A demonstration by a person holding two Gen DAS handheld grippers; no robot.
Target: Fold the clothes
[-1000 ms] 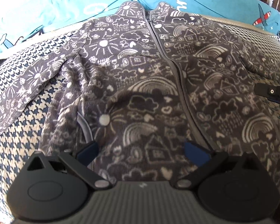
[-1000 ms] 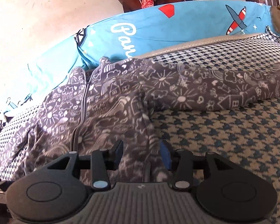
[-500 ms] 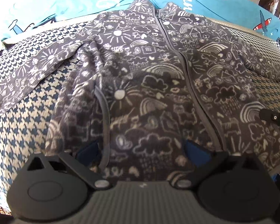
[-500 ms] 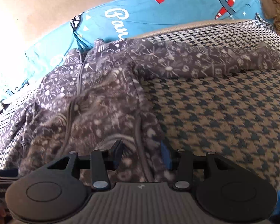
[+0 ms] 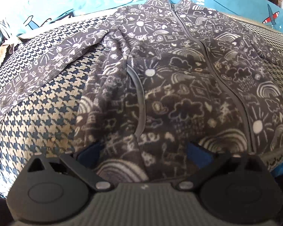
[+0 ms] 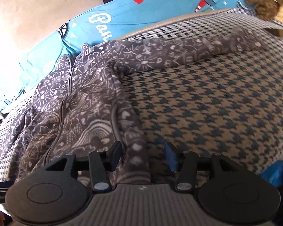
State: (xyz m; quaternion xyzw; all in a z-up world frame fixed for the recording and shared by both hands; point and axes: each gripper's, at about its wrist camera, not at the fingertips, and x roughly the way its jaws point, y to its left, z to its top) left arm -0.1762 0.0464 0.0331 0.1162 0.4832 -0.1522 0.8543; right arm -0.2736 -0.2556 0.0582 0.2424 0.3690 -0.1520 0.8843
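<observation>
Lying face up on a bed [image 5: 47, 101] covered in woven houndstooth cloth, dark blue on tan, is a soft, fuzzy grey fleece jacket [image 5: 179, 98] printed all over with white doodles of suns, clouds, rainbows and houses, a grey zip [image 5: 234, 98] running down its front. Its collar points to the far edge, where smooth turquoise pillows [image 6: 160, 13] lean, and its sleeves stretch out toward the left and right edges. At the near edge, the left gripper [image 5: 144, 150] stands wide open over the hem, its blue pads on either side of a rainbow print, not pressing the cloth. The right gripper [image 6: 143, 155] has its jaws opening, with the jacket's side hem running loosely between them, clear of the pads.
</observation>
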